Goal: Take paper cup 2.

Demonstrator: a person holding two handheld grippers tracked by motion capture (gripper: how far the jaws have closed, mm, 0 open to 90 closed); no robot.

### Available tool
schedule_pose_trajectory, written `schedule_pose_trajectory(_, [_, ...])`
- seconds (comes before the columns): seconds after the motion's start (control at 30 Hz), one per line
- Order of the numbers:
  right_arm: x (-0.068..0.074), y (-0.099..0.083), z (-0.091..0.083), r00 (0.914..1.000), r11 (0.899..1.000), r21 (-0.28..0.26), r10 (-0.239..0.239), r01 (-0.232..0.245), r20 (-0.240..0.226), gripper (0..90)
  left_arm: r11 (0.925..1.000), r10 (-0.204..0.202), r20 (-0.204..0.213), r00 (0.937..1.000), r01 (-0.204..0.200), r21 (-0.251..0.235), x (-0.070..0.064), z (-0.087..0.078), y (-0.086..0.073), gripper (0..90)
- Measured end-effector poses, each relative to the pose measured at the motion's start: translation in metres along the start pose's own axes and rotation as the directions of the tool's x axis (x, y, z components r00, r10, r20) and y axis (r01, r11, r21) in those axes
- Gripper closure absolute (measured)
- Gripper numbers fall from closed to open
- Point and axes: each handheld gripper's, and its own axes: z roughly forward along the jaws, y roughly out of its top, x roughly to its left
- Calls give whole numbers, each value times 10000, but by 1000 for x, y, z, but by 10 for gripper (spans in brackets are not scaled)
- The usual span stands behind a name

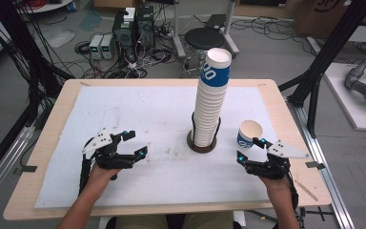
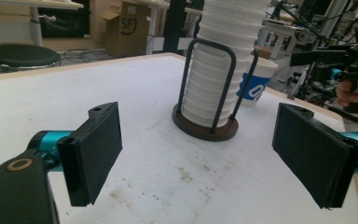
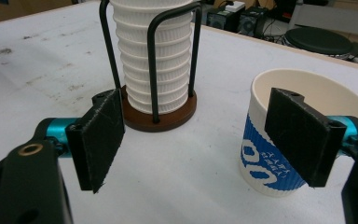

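On the left side of the bench (image 1: 43,143), over the white mat (image 1: 138,119), the left tongs (image 1: 134,144) sit in the person's left hand (image 1: 100,171) with the jaws spread wide and nothing between them. Seen from the left gripper view, the same left tongs (image 2: 200,158) point across stained white matting toward the cup stack, their two black pads well apart.

At the centre of the mat stands a tall stack of white paper cups (image 1: 210,102), upright, its topmost cup bearing a blue band. The stack sits in a holder (image 1: 202,142) made of a round brown base and dark wire uprights that enclose its lower cups; the uprights show clearly in the right gripper view (image 3: 151,70).

To the right of the holder, apart from it, a single paper cup (image 1: 249,134) with blue print stands upright, mouth open upward. The right tongs (image 1: 249,149), held in the person's right hand (image 1: 277,182), are open and lie just on the near side of this cup. In the right gripper view one pad of the right tongs (image 3: 200,140) overlaps the cup's wall (image 3: 265,168), while the other pad stands well off on the holder side; whether the pad touches the cup cannot be told.

Beyond the bench, a black stool (image 1: 205,38) and computer cases (image 1: 133,28) stand on the floor.
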Motion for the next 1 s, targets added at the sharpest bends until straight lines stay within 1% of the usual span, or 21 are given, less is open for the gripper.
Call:
schedule_pose_trajectory(0.03, [1, 0, 0, 10000, 10000, 48, 32, -32, -22, 204, 10000, 11, 2, 10000, -11, -14, 0, 1, 2, 159])
schedule_pose_trajectory(0.07, [0, 0, 0, 10000, 10000, 29, -35, 35, -32, 204, 10000, 35, 0, 10000, -35, -19, 0, 1, 4, 160])
schedule_pose_trajectory(0.13, [1, 0, 0, 10000, 10000, 19, -50, 50, -42, 204, 10000, -20, 61, 10000, 21, -62, 0, 4, 10, 160])
schedule_pose_trajectory(0.17, [1, 0, 0, 10000, 10000, 11, -53, 53, -44, 204, 10000, -10, 152, 9999, 11, -47, 0, 6, 13, 160])
schedule_pose_trajectory(0.2, [1, 0, 0, 10000, 10000, 28, -59, 59, -54, 204, 10000, 35, 159, 9999, -33, -75, -1, 8, 16, 160])
schedule_pose_trajectory(0.27, [0, 0, 1, 9999, 9999, 18, -116, 117, -70, 204, 9999, 160, 359, 9992, -159, -34, -3, 14, 26, 159])
schedule_pose_trajectory(0.4, [0, 1, 1, 9999, 10000, 5, -36, 36, -110, 204, 9996, 243, 732, 9970, -233, -142, -6, 27, 47, 159])
schedule_pose_trajectory(0.47, [1, 1, 2, 9999, 10000, 20, -53, 53, -141, 204, 9994, 264, 1154, 9930, -238, -239, -7, 33, 59, 159])
schedule_pose_trajectory(0.5, [1, 2, 2, 9999, 10000, 30, -57, 57, -138, 204, 9992, 319, 1288, 9912, -287, -267, -7, 35, 64, 159])
schedule_pose_trajectory(0.6, [0, 2, 2, 9998, 10000, 60, -33, 34, -178, 204, 9985, 368, 1551, 9872, -299, -464, -9, 43, 82, 159])
schedule_pose_trajectory(0.63, [-1, 2, 2, 9998, 10000, 32, -31, 32, -184, 204, 9985, 375, 1642, 9857, -304, -457, -9, 45, 88, 159])
schedule_pose_trajectory(0.7, [-2, 2, 2, 9998, 10000, 47, 35, -34, -199, 204, 9984, 388, 1759, 9836, -310, -468, -10, 50, 98, 159])
schedule_pose_trajectory(0.77, [-2, 2, 2, 9998, 10000, 75, 49, -48, -216, 204, 9983, 460, 1779, 9830, -388, -440, -12, 55, 108, 159])
schedule_pose_trajectory(0.9, [-2, 1, 2, 9997, 10000, 87, 45, -43, -229, 204, 9977, 589, 1977, 9785, -512, -442, -15, 67, 127, 159])
schedule_pose_trajectory(1.0, [-2, 1, 2, 9997, 10000, 90, 20, -18, -240, 204, 9970, 645, 2113, 9753, -539, -555, -18, 77, 138, 159])
